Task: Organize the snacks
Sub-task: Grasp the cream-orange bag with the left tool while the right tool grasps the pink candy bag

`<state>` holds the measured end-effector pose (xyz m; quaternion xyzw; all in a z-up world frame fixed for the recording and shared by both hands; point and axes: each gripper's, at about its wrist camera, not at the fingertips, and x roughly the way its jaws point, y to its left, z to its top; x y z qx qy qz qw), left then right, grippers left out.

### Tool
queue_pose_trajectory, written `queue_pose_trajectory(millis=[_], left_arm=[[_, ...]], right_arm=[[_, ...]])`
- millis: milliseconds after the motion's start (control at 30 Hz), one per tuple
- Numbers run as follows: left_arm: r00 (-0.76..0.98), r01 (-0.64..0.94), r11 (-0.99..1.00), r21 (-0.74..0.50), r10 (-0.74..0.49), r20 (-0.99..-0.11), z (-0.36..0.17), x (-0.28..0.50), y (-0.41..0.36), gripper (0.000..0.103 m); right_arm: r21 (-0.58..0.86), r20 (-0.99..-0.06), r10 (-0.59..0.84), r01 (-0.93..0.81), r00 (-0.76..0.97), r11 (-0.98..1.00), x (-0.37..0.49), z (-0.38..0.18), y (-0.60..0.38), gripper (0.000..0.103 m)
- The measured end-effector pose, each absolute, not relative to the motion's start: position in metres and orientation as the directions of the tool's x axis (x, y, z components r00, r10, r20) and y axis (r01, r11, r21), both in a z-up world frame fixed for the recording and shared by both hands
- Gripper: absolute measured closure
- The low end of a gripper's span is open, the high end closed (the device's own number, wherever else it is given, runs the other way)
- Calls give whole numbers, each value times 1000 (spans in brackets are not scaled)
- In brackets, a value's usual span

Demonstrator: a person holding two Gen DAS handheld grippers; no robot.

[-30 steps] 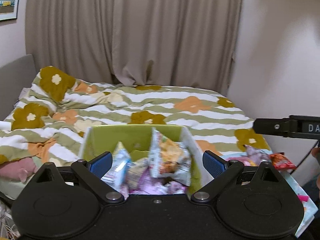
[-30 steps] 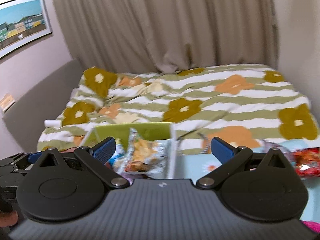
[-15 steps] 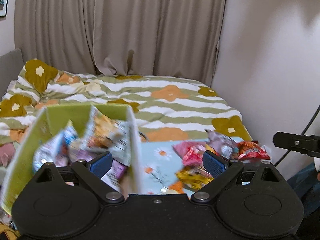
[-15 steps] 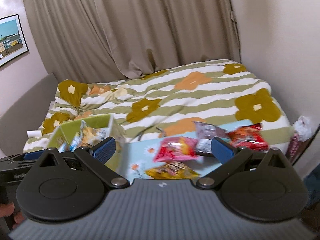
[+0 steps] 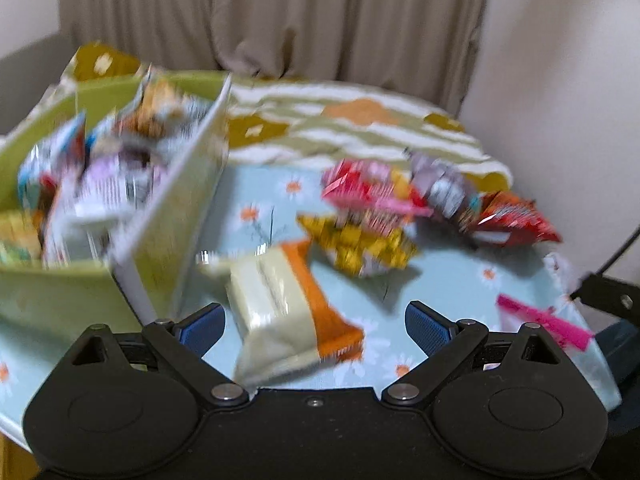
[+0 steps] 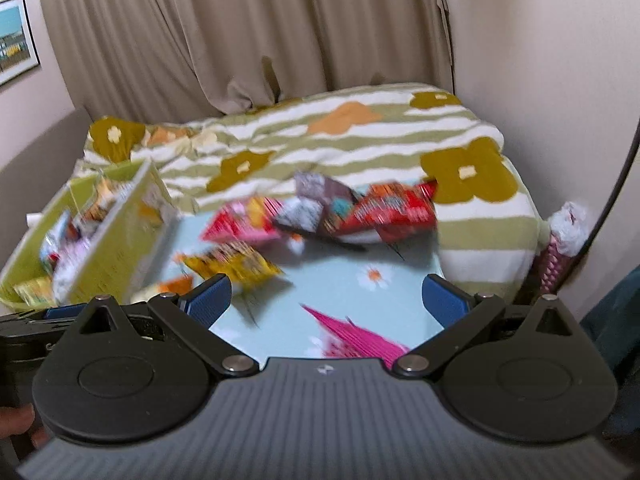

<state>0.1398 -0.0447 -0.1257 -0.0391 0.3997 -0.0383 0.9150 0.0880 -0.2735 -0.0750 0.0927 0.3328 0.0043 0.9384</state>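
Note:
A green box (image 5: 160,208) (image 6: 120,232) holding several snack packets stands at the left of a light blue flowered cloth (image 5: 460,292) (image 6: 352,280). Loose packets lie on the cloth: a cream and orange one (image 5: 284,308), a yellow one (image 5: 356,244) (image 6: 236,264), a red and pink one (image 5: 368,192) (image 6: 244,220), a grey one (image 5: 440,188) (image 6: 316,196), a red one (image 5: 512,224) (image 6: 396,208) and a pink one (image 5: 544,320) (image 6: 356,336). My left gripper (image 5: 314,324) is open, low over the cream and orange packet. My right gripper (image 6: 326,296) is open above the cloth near the pink packet.
Behind the cloth is a bed with a striped flowered duvet (image 6: 360,136). Beige curtains (image 6: 248,32) hang at the back and a wall (image 6: 552,80) stands at the right. A cable (image 6: 616,184) runs down along that wall.
Both grippers have swung right from the box and dropped lower toward the cloth. The loose packets have come into close view. Both grippers stay open.

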Motion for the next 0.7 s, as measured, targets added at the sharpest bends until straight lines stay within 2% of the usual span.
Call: queue_pose_trajectory(millis=[433, 600, 667, 700], left_arm=[[679, -97, 994, -40, 37, -733, -173, 185, -53, 5], [652, -111, 994, -15, 62, -756, -186, 195, -52, 21], [644, -119, 993, -23, 60, -762, -190, 197, -49, 33], [640, -118, 993, -25, 57, -766, -191, 198, -47, 33]], right_arm=[[172, -690, 99, 30, 717, 985, 89, -146, -284, 0], [153, -699, 98, 14, 708, 988, 94, -159, -281, 0], [148, -702, 97, 12, 705, 989, 95, -161, -280, 0], [147, -702, 97, 11, 705, 989, 95, -162, -279, 0]])
